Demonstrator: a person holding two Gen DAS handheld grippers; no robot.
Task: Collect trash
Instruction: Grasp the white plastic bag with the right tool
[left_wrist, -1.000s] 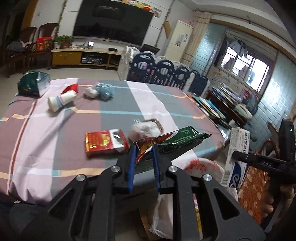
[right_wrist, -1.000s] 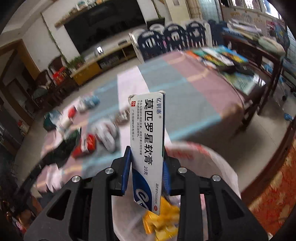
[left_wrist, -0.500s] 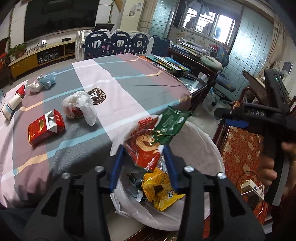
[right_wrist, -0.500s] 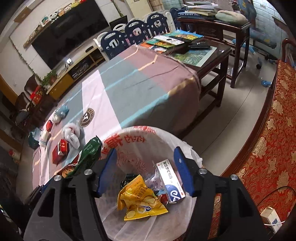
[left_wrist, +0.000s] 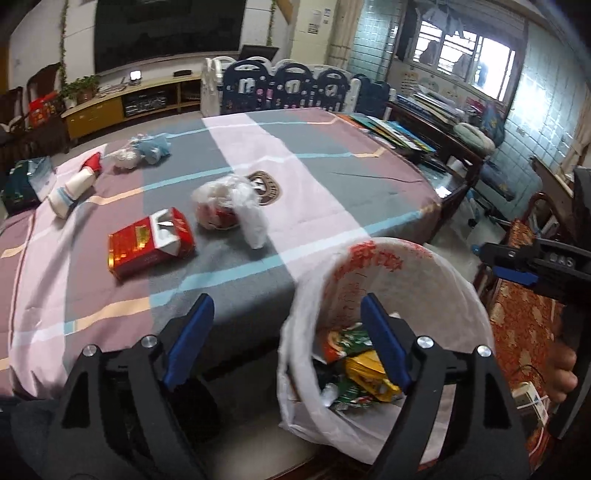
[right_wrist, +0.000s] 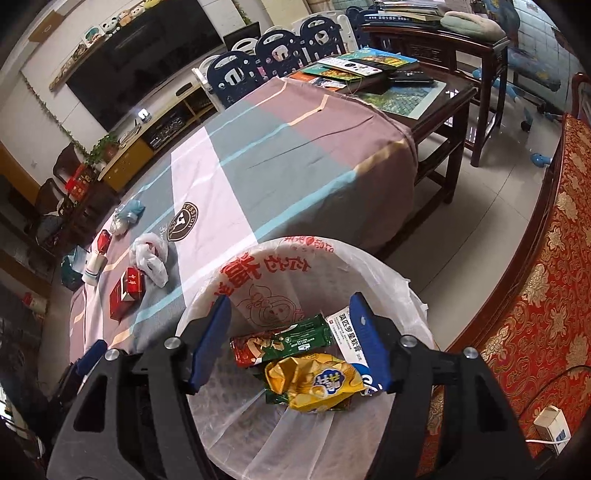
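From the left wrist view, the left tool (left_wrist: 284, 332) hung spread and empty over the near edge of the table (left_wrist: 332, 173), its right finger above the bag-lined bin (left_wrist: 454, 273). Its jaws had just been opening, with nothing between them; a second earlier they pinched the red-and-green snack wrapper (left_wrist: 347, 339), which now lay in the bin. The drop looked done. Next, I judged, came a reach back to the table for the red cigarette pack (left_wrist: 147, 247) near the front edge, or the crumpled plastic bag (left_wrist: 229, 206) just beyond it. A paper cup (left_wrist: 72, 190) and tissue wads (left_wrist: 144, 151) waited toward the far left corner.

From the right wrist view, the right tool (right_wrist: 291, 336) stood spread over the bin (right_wrist: 388, 266), holding nothing. The white ointment box (right_wrist: 345, 334) it had gripped earlier rested inside beside the wrapper (right_wrist: 284, 341) and a yellow chip bag (right_wrist: 317, 380).
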